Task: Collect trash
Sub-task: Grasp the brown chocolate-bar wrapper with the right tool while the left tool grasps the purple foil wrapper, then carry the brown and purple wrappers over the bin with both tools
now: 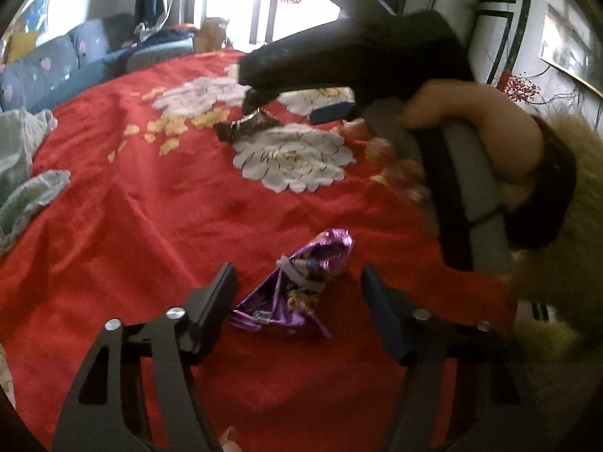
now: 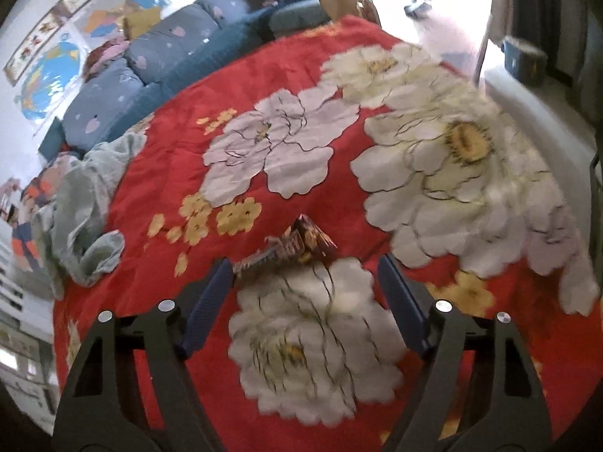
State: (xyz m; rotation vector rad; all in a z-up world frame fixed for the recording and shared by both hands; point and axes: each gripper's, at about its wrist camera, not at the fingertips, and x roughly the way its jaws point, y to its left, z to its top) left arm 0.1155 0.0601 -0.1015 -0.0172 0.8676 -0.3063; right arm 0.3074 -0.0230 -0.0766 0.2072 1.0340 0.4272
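A crumpled purple foil wrapper lies on the red flowered bedspread, between the tips of my open left gripper. A brown snack wrapper lies on the bedspread just ahead of my open right gripper. In the left wrist view the brown wrapper lies farther back, with my right gripper held over it by a hand.
A pale green cloth is bunched at the bed's left edge, also seen in the left wrist view. Blue pillows and bedding lie beyond the bed. A blue tub stands on a surface at the far right.
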